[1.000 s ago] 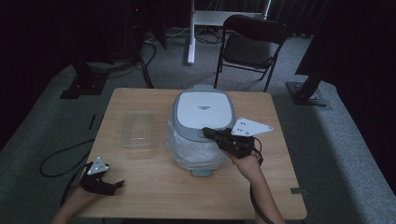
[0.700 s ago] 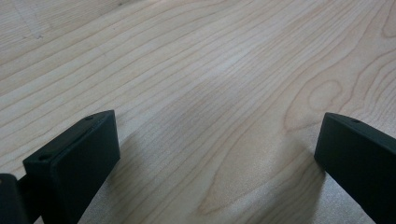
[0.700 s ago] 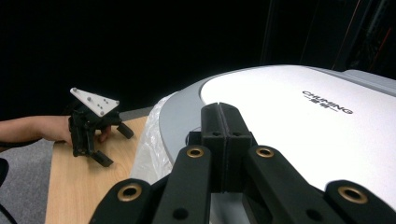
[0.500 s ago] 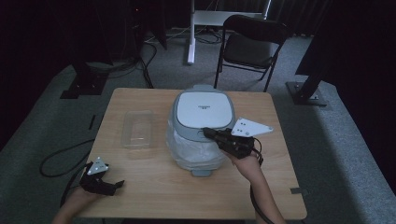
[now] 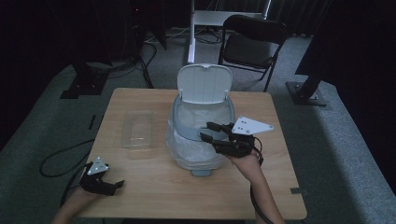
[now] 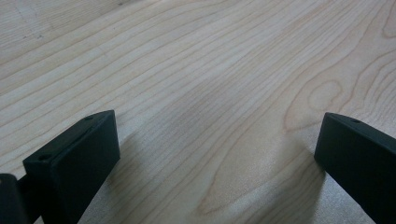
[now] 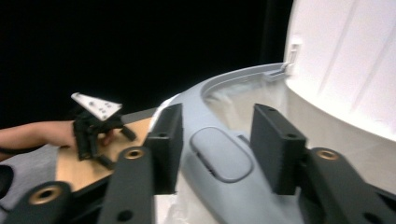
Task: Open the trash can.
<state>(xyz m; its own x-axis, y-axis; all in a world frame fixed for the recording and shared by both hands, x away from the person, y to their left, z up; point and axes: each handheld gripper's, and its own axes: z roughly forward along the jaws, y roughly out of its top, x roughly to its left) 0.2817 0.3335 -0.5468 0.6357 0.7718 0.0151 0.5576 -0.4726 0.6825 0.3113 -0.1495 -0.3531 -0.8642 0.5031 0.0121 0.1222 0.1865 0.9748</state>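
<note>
A grey-rimmed bin lined with a clear plastic bag stands mid-table, its white lid raised upright at the back. My right gripper is at the bin's right front rim, open. In the right gripper view its jaws straddle the grey oval push button on the rim, with the white lid at the right. My left gripper rests open at the table's front left corner, with bare wood between its jaws.
A clear plastic container lies on the wooden table left of the bin. Behind the table are a black folding chair and a white stand. Dark stand bases sit on the grey floor at both sides.
The bin's lid, flat and shut in the earlier frames, now stands open and upright. The right gripper stays at the front rim. The left gripper has not moved.
</note>
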